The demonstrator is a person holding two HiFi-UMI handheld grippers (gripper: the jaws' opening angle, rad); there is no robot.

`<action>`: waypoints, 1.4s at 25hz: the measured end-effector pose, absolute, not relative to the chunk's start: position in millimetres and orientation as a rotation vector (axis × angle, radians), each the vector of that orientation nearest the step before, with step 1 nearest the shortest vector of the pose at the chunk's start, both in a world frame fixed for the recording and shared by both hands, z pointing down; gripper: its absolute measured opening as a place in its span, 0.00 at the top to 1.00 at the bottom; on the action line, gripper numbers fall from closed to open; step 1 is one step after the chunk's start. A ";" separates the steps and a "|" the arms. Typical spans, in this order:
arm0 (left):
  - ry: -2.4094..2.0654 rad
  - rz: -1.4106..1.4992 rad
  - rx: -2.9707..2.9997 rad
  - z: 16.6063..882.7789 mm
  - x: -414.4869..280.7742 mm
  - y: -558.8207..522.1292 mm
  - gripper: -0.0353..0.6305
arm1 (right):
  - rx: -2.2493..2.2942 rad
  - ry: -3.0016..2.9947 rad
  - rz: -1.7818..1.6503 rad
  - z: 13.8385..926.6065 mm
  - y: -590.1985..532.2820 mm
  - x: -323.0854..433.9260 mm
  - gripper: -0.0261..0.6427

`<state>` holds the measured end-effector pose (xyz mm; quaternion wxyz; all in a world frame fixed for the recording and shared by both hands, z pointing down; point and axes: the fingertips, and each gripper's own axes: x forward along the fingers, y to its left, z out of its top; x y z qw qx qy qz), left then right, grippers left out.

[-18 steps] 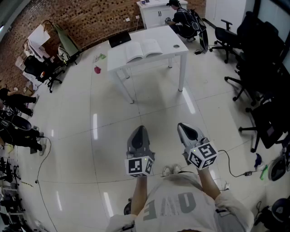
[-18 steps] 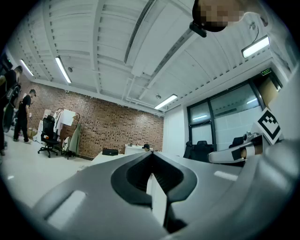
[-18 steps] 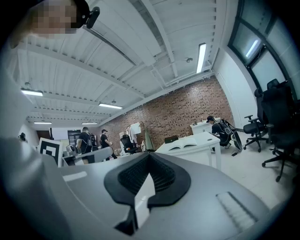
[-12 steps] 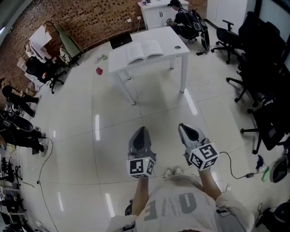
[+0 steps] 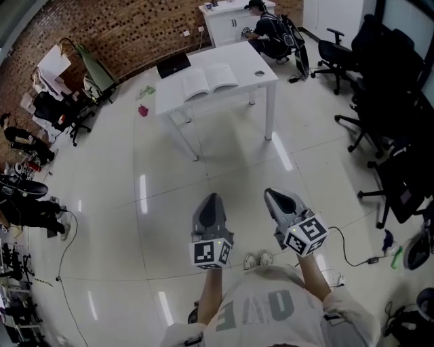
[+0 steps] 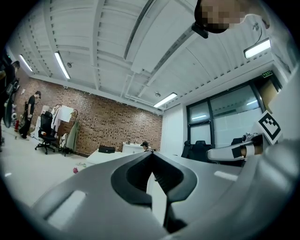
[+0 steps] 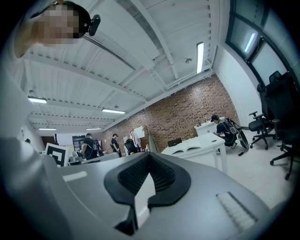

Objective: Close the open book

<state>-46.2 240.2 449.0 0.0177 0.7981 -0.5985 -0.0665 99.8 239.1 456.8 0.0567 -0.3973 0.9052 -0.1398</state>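
An open book (image 5: 210, 79) lies flat on a white table (image 5: 234, 91) far ahead across the floor, its pages facing up. A black laptop (image 5: 173, 65) sits at the table's back left and a small round thing (image 5: 259, 72) at its right. My left gripper (image 5: 211, 197) and right gripper (image 5: 269, 193) are held side by side close to my body, well short of the table, both shut and empty. In the right gripper view the book (image 7: 194, 146) shows on the table beyond the shut jaw tips (image 7: 149, 154). The left gripper (image 6: 151, 154) has its jaws together too.
Black office chairs (image 5: 390, 135) crowd the right side. A person (image 5: 268, 27) crouches by a white cabinet (image 5: 227, 17) behind the table. More chairs and clutter (image 5: 57, 108) line the left wall. A pink thing (image 5: 143, 110) and a cable (image 5: 352, 256) lie on the floor.
The view has shifted slightly, so the table sits a little further up and left in the picture. Both grippers stay shut in the same place before my body.
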 end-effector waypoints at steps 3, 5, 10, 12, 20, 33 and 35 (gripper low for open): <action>-1.835 -0.196 2.489 453.9 -38.1 236.3 0.92 | -1.195 2.755 -0.418 458.6 236.0 105.2 0.96; -1.823 -0.180 2.483 460.1 -34.7 235.0 0.92 | -1.181 2.773 -0.424 461.0 235.1 106.1 0.95; -1.832 -0.184 2.473 461.2 -30.0 230.4 0.92 | -1.150 2.780 -0.427 458.3 227.0 109.1 0.95; -1.848 -0.174 2.456 465.5 -31.8 231.5 0.92 | -1.136 2.787 -0.453 464.3 226.0 109.6 0.95; -1.898 -0.199 2.354 483.7 -41.5 236.4 0.92 | -1.053 2.827 -0.576 495.9 228.3 112.5 0.95; -1.832 -0.208 2.412 488.9 -82.4 73.0 0.92 | -0.962 2.796 -0.598 495.1 78.4 48.4 0.95; -1.821 -0.226 2.419 483.6 -95.6 30.9 0.92 | -0.967 2.789 -0.580 486.4 36.4 34.8 0.95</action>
